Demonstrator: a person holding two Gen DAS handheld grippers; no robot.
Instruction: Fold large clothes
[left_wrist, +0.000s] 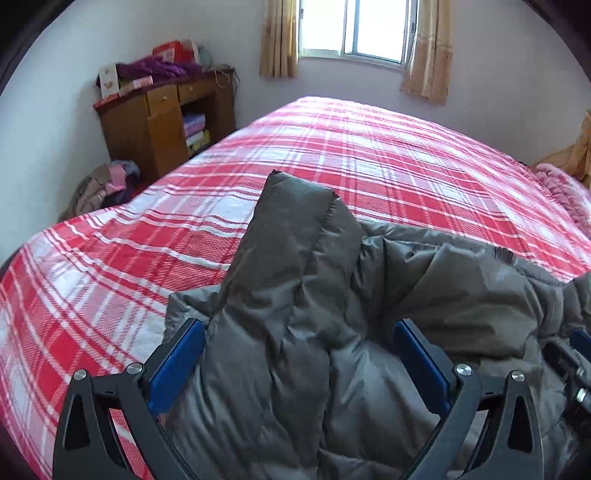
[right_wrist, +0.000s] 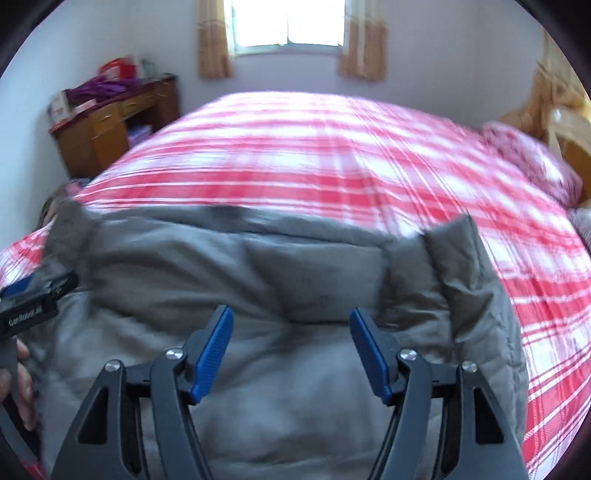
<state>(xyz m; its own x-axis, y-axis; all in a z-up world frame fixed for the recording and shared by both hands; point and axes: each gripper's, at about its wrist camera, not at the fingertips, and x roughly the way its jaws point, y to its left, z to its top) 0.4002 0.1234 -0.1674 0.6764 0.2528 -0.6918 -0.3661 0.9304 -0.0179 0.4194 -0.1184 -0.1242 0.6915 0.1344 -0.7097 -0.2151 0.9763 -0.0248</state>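
A: Where is the grey puffer jacket (left_wrist: 332, 295) against the fingers?

B: It lies on the bed (left_wrist: 110, 258) at the near edge. A padded fold bulges between the left gripper (left_wrist: 299, 354) fingers; whether the pads press it I cannot tell. The right gripper (right_wrist: 291, 350) fingers stand apart above the jacket (right_wrist: 258, 266), released, touching nothing.

A: And the poses?

B: Both tilt down toward the bed's far edge. A hand (right_wrist: 18, 380) shows at the right view's left side.

A: The jacket's look?

B: Quilted, rumpled, one sleeve end sticking up.

Right wrist view's plaid bedspread (right_wrist: 332, 155) motion-blurred.
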